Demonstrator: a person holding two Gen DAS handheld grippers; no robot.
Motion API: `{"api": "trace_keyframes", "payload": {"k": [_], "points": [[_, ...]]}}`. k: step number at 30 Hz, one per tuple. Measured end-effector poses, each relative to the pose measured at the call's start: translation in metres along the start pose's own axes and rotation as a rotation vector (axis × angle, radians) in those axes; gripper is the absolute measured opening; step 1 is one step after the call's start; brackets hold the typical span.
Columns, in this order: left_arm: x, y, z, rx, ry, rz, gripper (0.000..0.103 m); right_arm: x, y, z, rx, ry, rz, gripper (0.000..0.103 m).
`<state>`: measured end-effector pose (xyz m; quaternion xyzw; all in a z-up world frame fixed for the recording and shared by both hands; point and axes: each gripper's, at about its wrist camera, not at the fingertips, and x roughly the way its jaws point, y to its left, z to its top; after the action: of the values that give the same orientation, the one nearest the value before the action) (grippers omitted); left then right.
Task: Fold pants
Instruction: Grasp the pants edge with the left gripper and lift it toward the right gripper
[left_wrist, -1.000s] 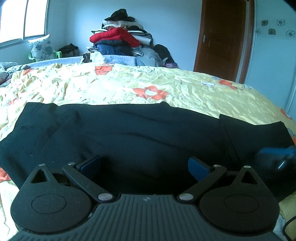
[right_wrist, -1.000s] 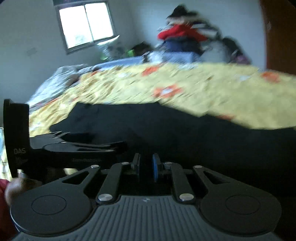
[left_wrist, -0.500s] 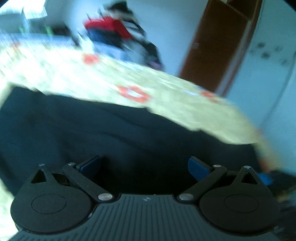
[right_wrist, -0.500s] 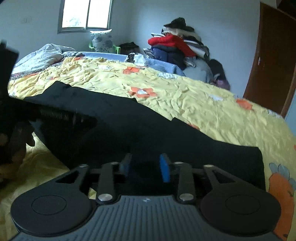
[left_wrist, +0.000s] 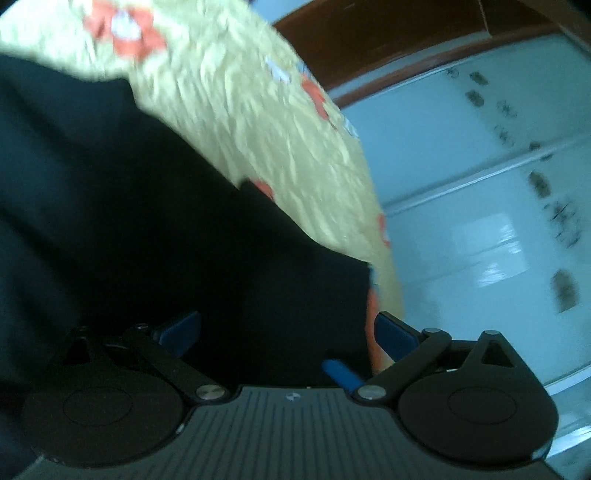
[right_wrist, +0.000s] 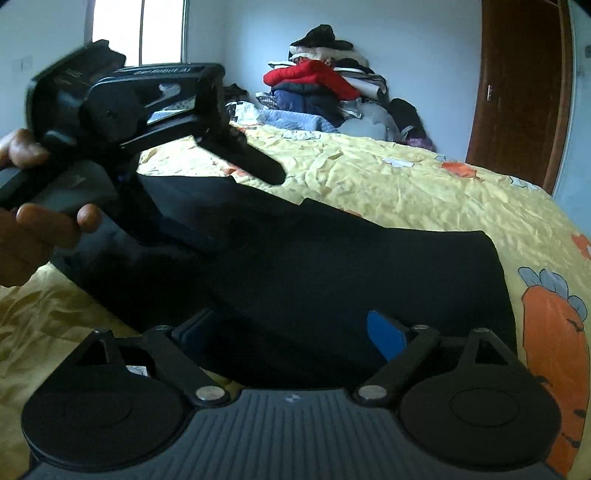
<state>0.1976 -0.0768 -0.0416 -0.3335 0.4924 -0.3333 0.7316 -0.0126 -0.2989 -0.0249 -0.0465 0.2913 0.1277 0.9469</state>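
Note:
The black pants (right_wrist: 332, 258) lie flat across the yellow floral bedspread (right_wrist: 406, 181). They also fill the left of the blurred, tilted left wrist view (left_wrist: 147, 221). My right gripper (right_wrist: 291, 332) is open just above the near part of the pants, holding nothing. My left gripper (left_wrist: 288, 332) is open over the pants near their end by the bed edge. The left gripper's body, held in a hand, shows at the left of the right wrist view (right_wrist: 129, 122), raised above the pants.
A pile of clothes (right_wrist: 325, 96) is heaped at the far side of the bed. A brown door (right_wrist: 517, 92) stands at the right. A window (right_wrist: 136, 33) is at the far left. A pale wall (left_wrist: 498, 221) lies past the bed edge.
My right gripper has gone from shut to open. My left gripper has swung right and tilted, now facing the bed edge and wall; it has stayed open.

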Motion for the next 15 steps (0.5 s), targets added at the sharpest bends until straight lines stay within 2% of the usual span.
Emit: {"api": "trace_keyframes", "payload": {"k": [3,8,9,10,11,12,14,15], "points": [[0.006,0.000,-0.001,-0.001,-0.013,0.001,0.096,0.002,-0.001,0.001,0.007,0.003,0.004,0.092],[0.026,0.000,0.000,-0.037,0.035,-0.046,0.073,0.001,0.001,0.001,0.014,0.008,0.005,0.093],[0.030,-0.001,0.000,-0.036,0.043,-0.044,0.064,0.000,0.002,0.001,0.013,0.008,0.003,0.093],[0.034,-0.002,0.000,-0.028,0.046,-0.030,0.049,0.000,0.003,0.001,0.011,0.008,0.001,0.093],[0.038,-0.003,-0.002,-0.018,0.050,-0.008,0.043,0.000,0.003,0.001,0.011,0.010,0.001,0.093],[0.039,-0.004,-0.003,-0.007,0.046,0.016,0.031,0.000,0.003,0.001,0.011,0.011,0.001,0.093],[0.038,-0.005,-0.007,0.021,0.021,0.051,0.020,0.000,0.003,0.001,0.012,0.013,0.000,0.094],[0.036,-0.007,-0.009,0.037,0.002,0.062,0.010,0.000,0.002,0.001,0.012,0.014,0.000,0.094]]}}
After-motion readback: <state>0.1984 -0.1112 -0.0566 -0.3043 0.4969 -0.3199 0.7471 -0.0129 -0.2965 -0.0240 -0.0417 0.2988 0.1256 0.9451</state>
